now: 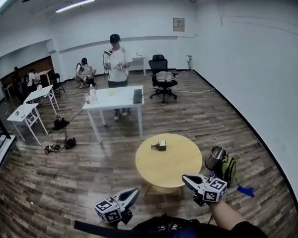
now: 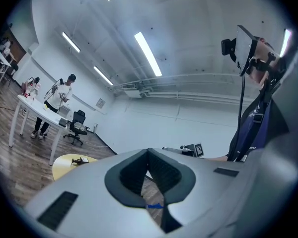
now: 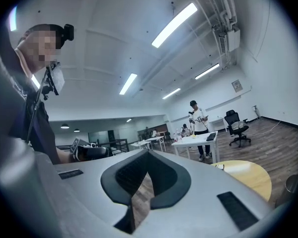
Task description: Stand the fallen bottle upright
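A small dark bottle (image 1: 159, 145) with a pale label lies on its side on the round yellow table (image 1: 176, 167), towards the far left of the top. In the left gripper view the bottle (image 2: 80, 159) shows small and far off on the same table (image 2: 64, 161). My left gripper (image 1: 134, 192) is held near my body, short of the table's near left edge, its jaws shut with nothing in them (image 2: 148, 150). Over the table's near right edge my right gripper (image 1: 185, 178) is also shut and empty (image 3: 148, 152). Both point level.
A metal cup (image 1: 216, 157) and a green bag (image 1: 229, 168) sit right of the yellow table. Beyond it stands a white table (image 1: 116, 99) with a person (image 1: 117, 63) behind it, and an office chair (image 1: 163, 78). More small tables (image 1: 25, 114) stand at the left.
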